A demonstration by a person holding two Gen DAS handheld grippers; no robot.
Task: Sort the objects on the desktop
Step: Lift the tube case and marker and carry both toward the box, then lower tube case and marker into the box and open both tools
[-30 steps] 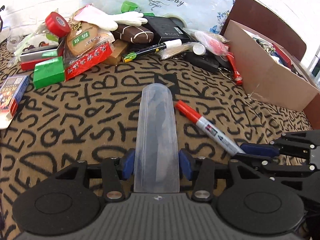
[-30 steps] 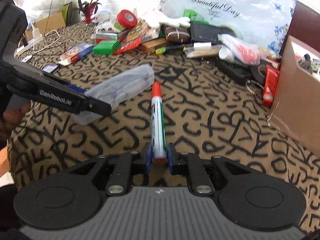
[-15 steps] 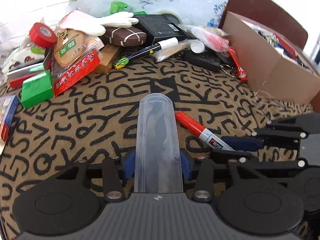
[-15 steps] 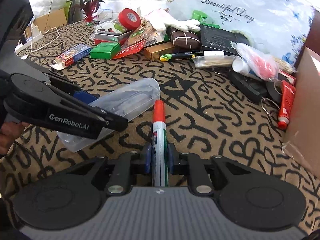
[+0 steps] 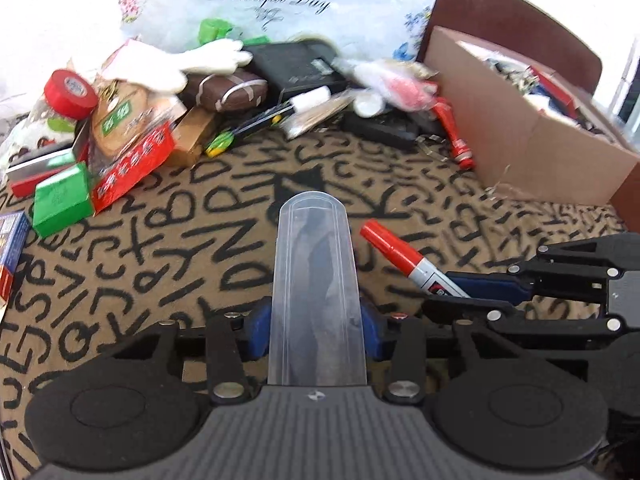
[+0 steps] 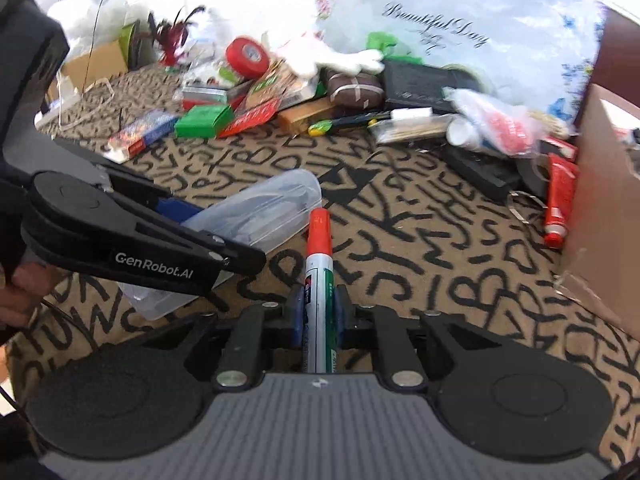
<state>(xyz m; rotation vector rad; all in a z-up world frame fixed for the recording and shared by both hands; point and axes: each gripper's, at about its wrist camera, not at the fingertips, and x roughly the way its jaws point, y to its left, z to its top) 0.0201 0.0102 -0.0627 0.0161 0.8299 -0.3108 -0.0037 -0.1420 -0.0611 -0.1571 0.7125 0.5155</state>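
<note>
My left gripper (image 5: 316,328) is shut on a clear plastic case (image 5: 316,288) that points forward above the letter-patterned tablecloth. The case also shows in the right wrist view (image 6: 256,220), held by the left gripper (image 6: 192,236). My right gripper (image 6: 318,316) is shut on a red-capped marker (image 6: 319,268) with a white and green barrel. In the left wrist view the marker (image 5: 404,258) sticks out of the right gripper (image 5: 476,284), just right of the case.
A cardboard box (image 5: 532,132) with items stands at the right. A pile lies at the back: red tape roll (image 5: 70,94), green box (image 5: 62,198), brown pouch (image 5: 230,90), black box (image 5: 296,70), red tube (image 5: 452,130), printed plastic bag (image 5: 280,0).
Both grippers have lifted and shifted a little forward together, still holding the case and the marker. The marker tip now sits closer to the case.
</note>
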